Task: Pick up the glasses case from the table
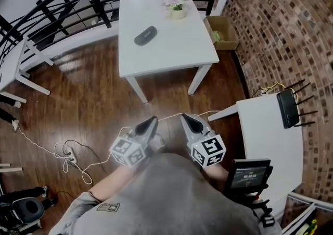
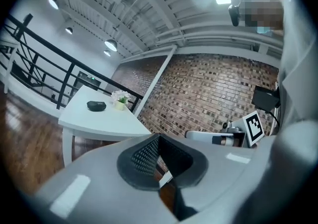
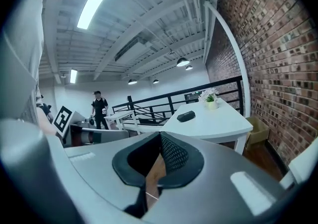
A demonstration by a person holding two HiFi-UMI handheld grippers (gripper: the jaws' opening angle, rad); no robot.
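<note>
Cardboard box point(image 1: 223, 34) partly hidden by table point(image 1: 171, 54) edge; glasses case point(image 1: 145, 35) near flower pot point(image 1: 177, 10); we hold left gripper point(image 1: 148, 123), right gripper point(image 1: 188, 121) clenched, empty

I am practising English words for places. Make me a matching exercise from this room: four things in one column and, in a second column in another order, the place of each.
Things
1. dark oval glasses case
2. small pot of pale flowers
3. brown cardboard box
4. black router with antennas

Places
A. on the wooden floor, next to the brick wall
B. on the white side table at the right of the head view
C. on the left part of the white square table
D. at the far edge of the white square table

Pairs: 1-C, 2-D, 3-A, 4-B
</note>
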